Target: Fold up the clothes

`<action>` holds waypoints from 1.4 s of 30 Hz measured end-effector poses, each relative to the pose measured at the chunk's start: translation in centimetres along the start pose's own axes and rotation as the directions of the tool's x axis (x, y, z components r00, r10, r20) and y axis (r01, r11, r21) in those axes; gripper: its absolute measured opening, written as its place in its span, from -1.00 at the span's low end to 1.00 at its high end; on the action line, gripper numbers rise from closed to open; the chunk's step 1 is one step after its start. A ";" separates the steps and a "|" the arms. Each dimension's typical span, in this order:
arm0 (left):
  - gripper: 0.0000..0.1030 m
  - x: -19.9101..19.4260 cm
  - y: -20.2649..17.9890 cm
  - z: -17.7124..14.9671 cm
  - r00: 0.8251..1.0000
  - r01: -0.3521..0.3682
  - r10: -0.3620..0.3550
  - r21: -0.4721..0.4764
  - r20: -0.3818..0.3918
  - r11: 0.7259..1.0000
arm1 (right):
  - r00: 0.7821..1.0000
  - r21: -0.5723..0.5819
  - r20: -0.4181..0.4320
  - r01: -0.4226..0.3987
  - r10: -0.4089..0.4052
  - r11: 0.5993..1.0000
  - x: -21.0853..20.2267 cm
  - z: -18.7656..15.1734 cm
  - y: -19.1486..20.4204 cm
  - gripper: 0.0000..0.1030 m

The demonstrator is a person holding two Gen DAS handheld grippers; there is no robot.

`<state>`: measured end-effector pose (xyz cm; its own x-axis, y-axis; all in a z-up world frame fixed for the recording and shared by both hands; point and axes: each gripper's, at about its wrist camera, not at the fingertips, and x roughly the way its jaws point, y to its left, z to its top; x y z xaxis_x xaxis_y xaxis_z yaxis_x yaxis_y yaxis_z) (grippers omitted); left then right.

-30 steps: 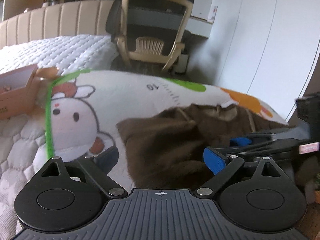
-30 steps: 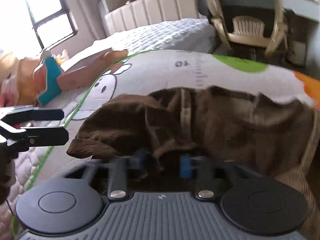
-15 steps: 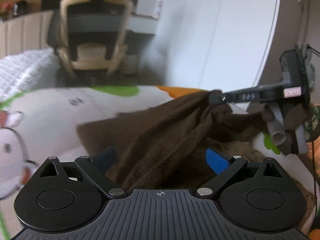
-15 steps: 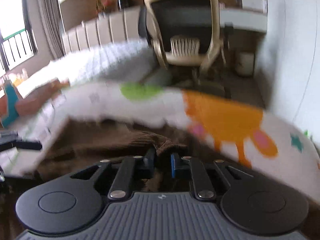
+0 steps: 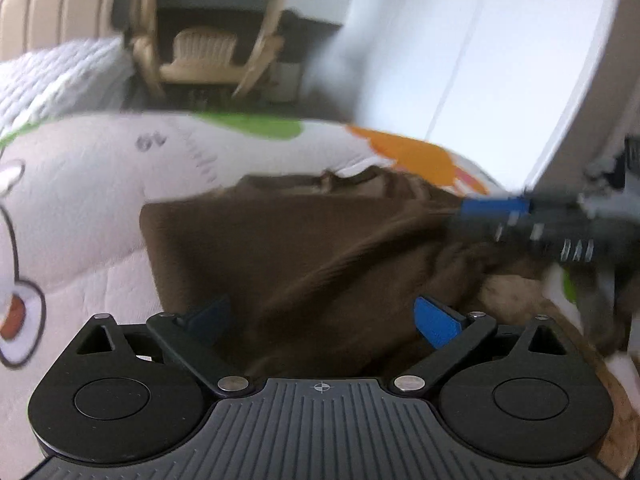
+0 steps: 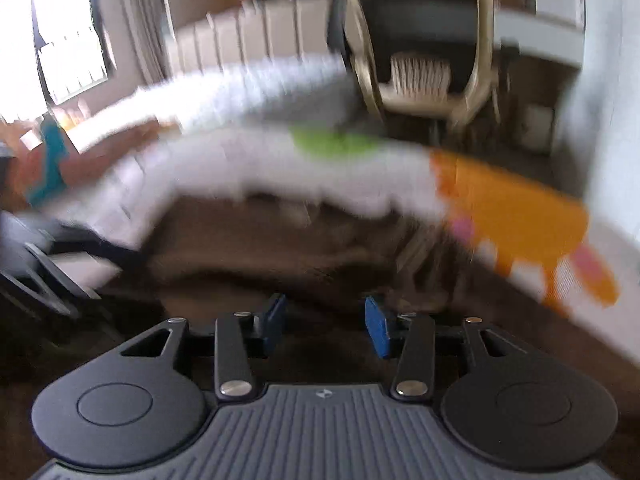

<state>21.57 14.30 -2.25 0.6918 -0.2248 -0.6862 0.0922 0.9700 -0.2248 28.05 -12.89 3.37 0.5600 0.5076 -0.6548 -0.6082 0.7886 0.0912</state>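
Observation:
A brown corduroy garment (image 5: 304,248) lies on the printed play mat (image 5: 92,184) on the bed. My left gripper (image 5: 322,320) is open, its blue pads wide apart with the cloth lying between and under them. My right gripper (image 6: 325,325) is open just above the brown cloth (image 6: 256,248), nothing between its pads. In the left wrist view the right gripper (image 5: 496,210) reaches in from the right, its blue tip at the garment's far right edge. The right wrist view is blurred by motion.
A beige and black office chair (image 5: 208,40) stands beyond the mat, also in the right wrist view (image 6: 420,40). A white quilted bed cover (image 5: 52,76) is at far left. White wardrobe doors (image 5: 480,60) rise at right. A window (image 6: 68,40) is at left.
My right gripper has opened and let go of the brown cloth it held raised. The garment has dropped flat onto the mat. My left gripper stays open.

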 end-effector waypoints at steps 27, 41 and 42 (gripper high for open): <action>1.00 -0.5 -1.3 -1.2 1.000 0.000 0.000 -0.037 0.009 0.999 | 0.939 0.643 0.097 0.193 -0.329 0.741 -17.4 -11.4 -15.6 -0.74; 1.00 -1.7 -2.2 -2.9 0.998 0.066 -0.066 0.003 -0.001 0.998 | 0.971 0.032 0.212 -0.122 0.113 0.992 -11.0 7.6 5.7 -0.60; 1.00 -1.6 -2.1 -3.0 0.998 0.068 -0.068 0.000 -0.007 0.998 | 0.970 0.031 0.209 -0.136 0.127 0.990 -10.6 7.8 6.1 -0.56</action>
<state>18.08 12.33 -2.73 0.6791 -0.2912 -0.6739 0.1392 0.9524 -0.2713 22.79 -10.76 16.70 0.5836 0.6646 -0.4666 -0.6611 0.7225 0.2022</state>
